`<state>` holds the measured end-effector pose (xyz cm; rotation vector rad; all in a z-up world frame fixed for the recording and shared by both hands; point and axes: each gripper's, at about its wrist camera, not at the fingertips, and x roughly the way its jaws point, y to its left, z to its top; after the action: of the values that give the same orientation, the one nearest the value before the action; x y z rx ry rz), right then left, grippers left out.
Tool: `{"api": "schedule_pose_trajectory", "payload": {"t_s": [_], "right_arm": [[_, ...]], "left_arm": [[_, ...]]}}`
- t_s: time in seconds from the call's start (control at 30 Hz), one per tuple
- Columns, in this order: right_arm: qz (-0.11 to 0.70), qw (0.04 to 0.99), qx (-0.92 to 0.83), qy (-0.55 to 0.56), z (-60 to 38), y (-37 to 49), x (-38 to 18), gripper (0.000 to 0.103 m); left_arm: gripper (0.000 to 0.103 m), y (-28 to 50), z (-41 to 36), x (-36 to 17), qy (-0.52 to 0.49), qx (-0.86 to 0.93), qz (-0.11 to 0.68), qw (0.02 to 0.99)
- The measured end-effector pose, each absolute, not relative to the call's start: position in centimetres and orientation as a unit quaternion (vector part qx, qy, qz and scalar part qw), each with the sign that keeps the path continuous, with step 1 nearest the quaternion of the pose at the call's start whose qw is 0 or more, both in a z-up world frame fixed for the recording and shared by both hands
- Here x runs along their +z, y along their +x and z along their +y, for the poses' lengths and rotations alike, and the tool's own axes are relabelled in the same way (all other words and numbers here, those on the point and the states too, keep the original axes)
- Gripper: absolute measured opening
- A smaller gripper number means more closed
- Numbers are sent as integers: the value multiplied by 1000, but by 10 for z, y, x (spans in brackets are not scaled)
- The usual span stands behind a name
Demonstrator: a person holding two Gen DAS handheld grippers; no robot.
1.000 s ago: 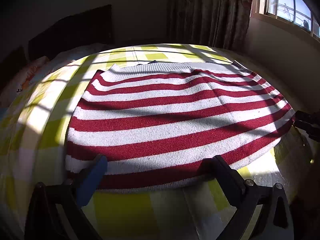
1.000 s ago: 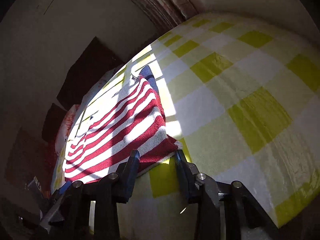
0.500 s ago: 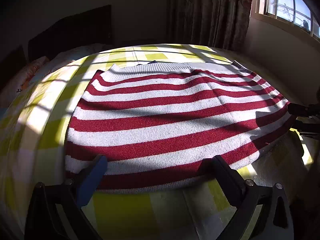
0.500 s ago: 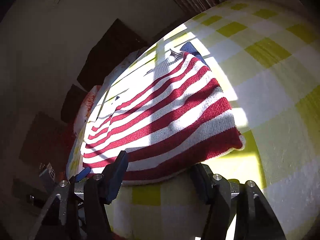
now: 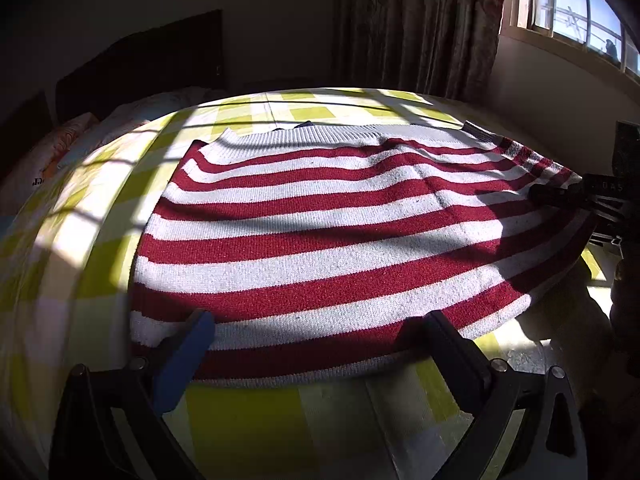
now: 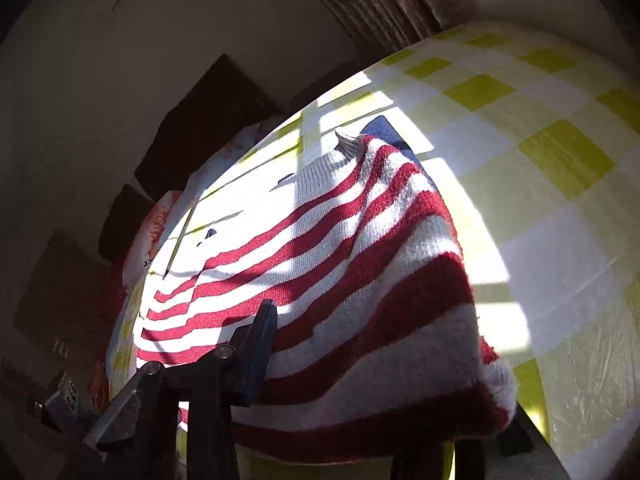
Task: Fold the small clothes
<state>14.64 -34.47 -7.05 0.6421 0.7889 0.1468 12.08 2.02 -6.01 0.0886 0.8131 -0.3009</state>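
A knitted sweater (image 5: 328, 240) with broad red and white stripes lies spread flat on the yellow-and-white checked bedcover (image 5: 248, 412), its white ribbed band along the far edge and a red stripe at the near edge. Window shadows cross it. Its right side is lifted and draped, with a bit of dark blue showing beneath at the far right.

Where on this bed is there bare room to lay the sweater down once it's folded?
The checked bedspread is bare to the right of the striped sweater, toward the curtain, and in a strip in front of its hem by the left gripper. It is crowded toward the pillows and at the sweater's right edge, where the right gripper is closing on it.
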Motion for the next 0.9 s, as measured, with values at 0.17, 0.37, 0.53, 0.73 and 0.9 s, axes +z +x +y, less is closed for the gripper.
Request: {"api": "schedule_pose_trajectory", "payload": {"t_s": [0.17,0.37,0.53,0.73,0.9], "right_arm": [[357,843,93,390,-374,134,-85,15],[349,842,94,401,-411,107,-86,14],[336,860,87,375,-410,102,-83,15],[331,866,89,364,-408,97,-82,14],[333,863,91,369,-410,93,-82,14]], "left_arm": [[103,111,10,-59,50,-152,407,899],[103,100,-24,-22,55,-219,417,880],[103,149,-73,3,105,-180,381,901],[103,237,-98,-41,104,-122,434,887],[103,241,-78,-45,48,-141,436,888]]}}
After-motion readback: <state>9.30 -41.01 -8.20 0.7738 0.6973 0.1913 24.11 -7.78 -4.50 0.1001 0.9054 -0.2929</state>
